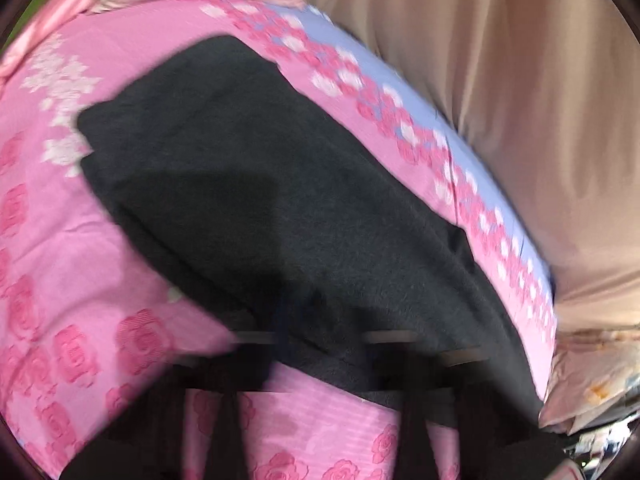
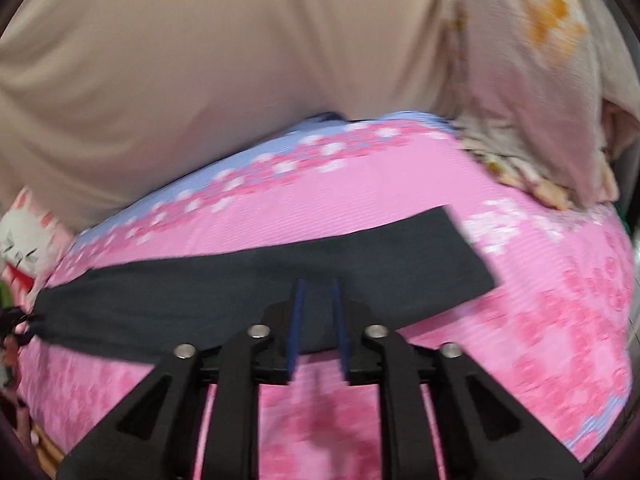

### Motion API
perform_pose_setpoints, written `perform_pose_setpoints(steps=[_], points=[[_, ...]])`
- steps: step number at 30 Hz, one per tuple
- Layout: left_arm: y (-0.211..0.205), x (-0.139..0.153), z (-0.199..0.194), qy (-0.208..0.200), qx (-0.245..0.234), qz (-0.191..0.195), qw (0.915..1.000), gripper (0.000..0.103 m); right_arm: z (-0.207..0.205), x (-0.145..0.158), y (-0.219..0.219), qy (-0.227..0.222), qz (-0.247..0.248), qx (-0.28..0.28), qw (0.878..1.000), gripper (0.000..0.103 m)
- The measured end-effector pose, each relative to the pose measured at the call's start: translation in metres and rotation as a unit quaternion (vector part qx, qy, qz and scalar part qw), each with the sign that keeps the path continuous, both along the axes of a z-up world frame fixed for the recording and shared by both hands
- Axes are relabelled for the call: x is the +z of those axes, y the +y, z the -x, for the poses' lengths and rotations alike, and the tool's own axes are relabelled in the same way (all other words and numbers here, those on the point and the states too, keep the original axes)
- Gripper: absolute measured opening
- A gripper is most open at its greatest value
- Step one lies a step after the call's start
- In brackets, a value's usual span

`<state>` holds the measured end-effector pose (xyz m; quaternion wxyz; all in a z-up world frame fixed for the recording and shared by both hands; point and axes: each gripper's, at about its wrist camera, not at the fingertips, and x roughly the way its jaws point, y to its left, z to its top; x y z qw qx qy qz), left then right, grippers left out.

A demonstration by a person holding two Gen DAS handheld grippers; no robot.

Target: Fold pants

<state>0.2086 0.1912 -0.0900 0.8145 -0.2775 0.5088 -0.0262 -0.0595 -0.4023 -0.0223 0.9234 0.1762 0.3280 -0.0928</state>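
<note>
Right wrist view: my right gripper (image 2: 319, 322) is part open, empty, over the pants (image 2: 256, 280) strip mid-frame on the pink bedsheet (image 2: 540, 320). Left gripper (image 1: 320, 344) blurred, closed, fabric maybe pinched. I'd grab the hem squarely and fold flat.

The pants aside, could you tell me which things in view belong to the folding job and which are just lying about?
Job: dark pants; pink flowered bedcover beneath them; right gripper; left gripper.
Lying about: beige curtain; white cat plush; pale patterned bedding.
</note>
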Motion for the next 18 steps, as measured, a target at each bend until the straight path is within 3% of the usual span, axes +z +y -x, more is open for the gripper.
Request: perform_pose_setpoints(steps=[2,6,8,10,12,13,15,18], points=[[-0.003,-0.005,-0.001,0.011,-0.008,0.009,0.9999,0.000,-0.007,-0.005,0.039,0.007,0.011,0.039,0.999,0.040],[0.006,0.019,0.020,-0.023,0.003,-0.033,0.9992,0.000,-0.019,-0.002,0.112,0.008,0.054,0.120,0.991,0.041],[0.014,0.029,0.031,-0.027,0.012,-0.057,0.9980,0.000,-0.028,-0.003,0.142,0.007,0.069,0.169,0.983,0.045],[0.004,0.028,0.031,-0.021,-0.023,-0.045,0.9985,0.000,-0.043,-0.008,0.174,0.010,0.096,0.218,0.971,0.047],[-0.015,0.024,0.029,-0.016,-0.054,-0.037,0.9977,0.011,-0.059,-0.015,0.204,0.016,0.121,0.256,0.959,0.046],[-0.027,0.019,0.026,-0.012,-0.067,-0.035,0.9971,0.029,-0.069,-0.020,0.217,0.022,0.122,0.277,0.953,0.046],[-0.044,0.006,0.019,0.003,-0.071,-0.034,0.9969,0.053,-0.082,-0.029,0.237,0.029,0.136,0.300,0.944,0.046],[-0.055,-0.007,0.009,0.012,-0.066,-0.025,0.9974,0.054,-0.101,-0.040,0.254,0.046,0.158,0.316,0.935,0.045]])
